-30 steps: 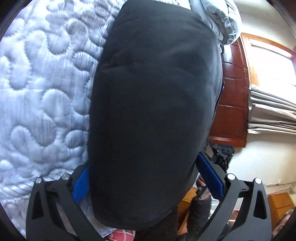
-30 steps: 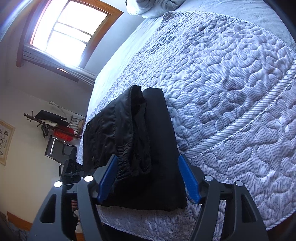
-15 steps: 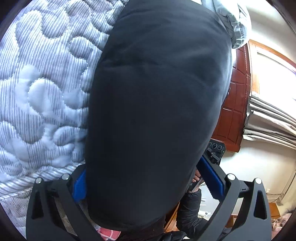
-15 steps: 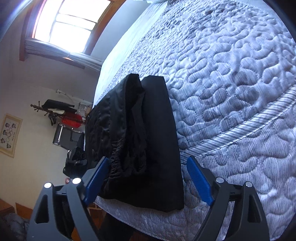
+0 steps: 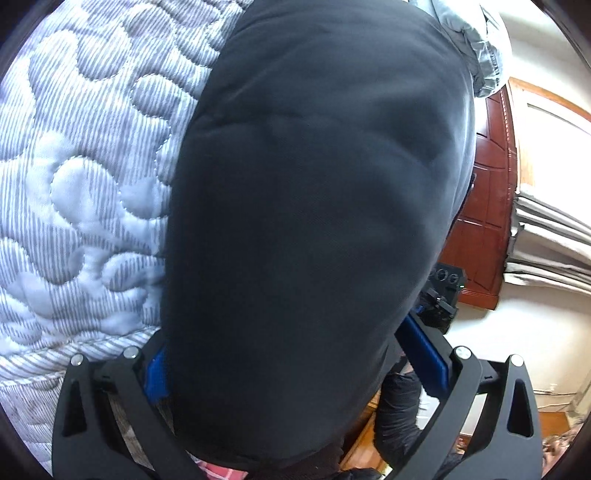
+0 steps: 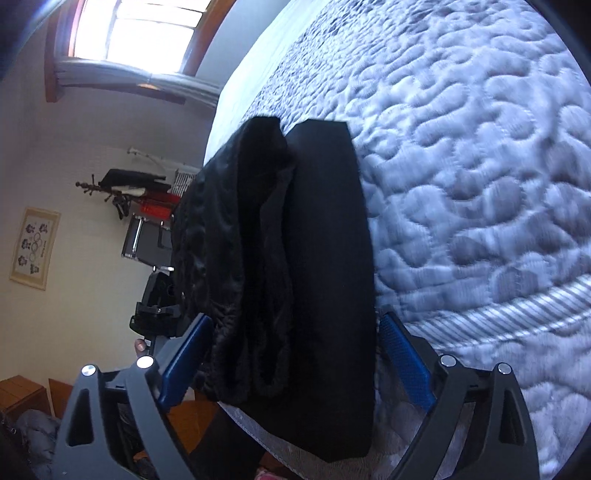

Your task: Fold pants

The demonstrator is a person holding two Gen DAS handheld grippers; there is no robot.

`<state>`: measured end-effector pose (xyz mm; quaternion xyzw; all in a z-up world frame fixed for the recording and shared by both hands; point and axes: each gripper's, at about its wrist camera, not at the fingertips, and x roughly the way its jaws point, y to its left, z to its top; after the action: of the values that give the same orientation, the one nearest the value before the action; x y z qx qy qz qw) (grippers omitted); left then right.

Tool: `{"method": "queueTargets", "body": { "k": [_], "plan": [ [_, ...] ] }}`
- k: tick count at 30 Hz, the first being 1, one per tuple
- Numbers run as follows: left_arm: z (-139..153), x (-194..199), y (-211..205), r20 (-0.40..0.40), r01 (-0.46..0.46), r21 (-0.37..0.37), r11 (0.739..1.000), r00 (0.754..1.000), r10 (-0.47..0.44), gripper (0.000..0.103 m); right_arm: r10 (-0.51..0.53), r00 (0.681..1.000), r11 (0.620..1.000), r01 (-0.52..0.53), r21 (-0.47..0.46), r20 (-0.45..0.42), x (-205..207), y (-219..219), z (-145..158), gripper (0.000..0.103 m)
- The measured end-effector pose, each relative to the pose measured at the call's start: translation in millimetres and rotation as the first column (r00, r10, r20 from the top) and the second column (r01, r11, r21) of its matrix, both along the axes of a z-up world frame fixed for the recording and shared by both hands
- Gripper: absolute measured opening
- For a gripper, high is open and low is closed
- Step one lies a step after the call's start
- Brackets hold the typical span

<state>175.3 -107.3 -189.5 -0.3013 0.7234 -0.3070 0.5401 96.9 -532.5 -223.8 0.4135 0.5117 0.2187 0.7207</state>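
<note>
Right wrist view: the folded black fabric pants [image 6: 295, 266] lie at the edge of the quilted pale-blue bed [image 6: 461, 166], between the right gripper's [image 6: 295, 369] spread fingers; the left gripper's [image 5: 295, 369] fingers also straddle them, apart.

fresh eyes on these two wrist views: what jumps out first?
The black pants fill most of the left wrist view, bulging between the open left gripper. In the right wrist view they lie folded in layers at the edge of the quilted bed cover, with the open right gripper straddling their near end. A bright window glares upper left there.
</note>
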Motion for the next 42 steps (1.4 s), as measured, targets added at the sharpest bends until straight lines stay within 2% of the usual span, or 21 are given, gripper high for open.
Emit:
{"method": "queueTargets", "body": {
  "k": [1, 5, 10, 13, 16, 18, 21, 24, 30, 32, 35, 42],
  "plan": [
    [2, 0, -3, 0.009, -0.001, 0.012, 1.0, 1.0, 0.001, 0.101, 0.015, 1.0, 1.0, -0.015, -0.007, -0.003, 1, 5, -2, 0.097],
    [5, -2, -12, 0.037, -0.006, 0.053, 0.999, 0.999, 0.004, 0.101, 0.068, 0.998, 0.986, -0.07, -0.151, -0.015, 14, 31, 5, 0.1],
    [16, -8, -26, 0.09, -0.019, 0.089, 0.996, 0.996, 0.011, 0.101, 0.066, 0.998, 0.977, -0.069, -0.2, -0.021, 16, 38, 13, 0.099],
    [24, -14, -35, 0.151, 0.003, 0.108, 0.994, 0.988, -0.02, 0.101, 0.067, 0.998, 0.969, -0.064, -0.238, 0.004, 15, 44, 19, 0.091],
    [29, -18, -42, 0.172, -0.002, 0.122, 0.993, 0.985, -0.019, 0.101, 0.078, 0.996, 0.958, -0.064, -0.281, 0.04, 11, 47, 29, 0.078],
    [31, -19, -45, 0.182, -0.006, 0.128, 0.992, 0.983, -0.017, 0.1, 0.103, 0.991, 0.942, -0.07, -0.327, 0.083, 7, 52, 40, 0.065],
    [32, -21, -46, 0.199, -0.011, 0.139, 0.99, 0.98, -0.017, 0.097, 0.122, 0.987, 0.921, -0.073, -0.382, 0.105, 4, 60, 51, 0.059],
    [34, -23, -41, 0.21, -0.023, 0.135, 0.991, 0.978, -0.005, 0.09, 0.14, 0.982, 0.899, -0.074, -0.432, 0.125, 2, 75, 61, 0.057],
    [38, -21, -36, 0.243, -0.034, 0.108, 0.994, 0.97, 0.007, 0.068, 0.174, 0.971, 0.857, -0.068, -0.511, 0.163, 0, 98, 74, 0.054],
    [43, -21, -37, 0.269, -0.029, 0.101, 0.994, 0.963, 0.001, 0.056, 0.183, 0.967, 0.847, -0.065, -0.527, 0.176, -2, 99, 76, 0.053],
    [42, -15, -34, 0.288, -0.035, 0.089, 0.995, 0.958, 0.008, 0.046, 0.187, 0.963, 0.838, -0.052, -0.543, 0.195, -5, 103, 82, 0.052],
    [49, -6, -43, 0.328, -0.049, 0.056, 0.997, 0.944, 0.028, 0.038, 0.183, 0.955, 0.827, -0.021, -0.562, 0.233, -10, 97, 97, 0.049]
  ]
}}
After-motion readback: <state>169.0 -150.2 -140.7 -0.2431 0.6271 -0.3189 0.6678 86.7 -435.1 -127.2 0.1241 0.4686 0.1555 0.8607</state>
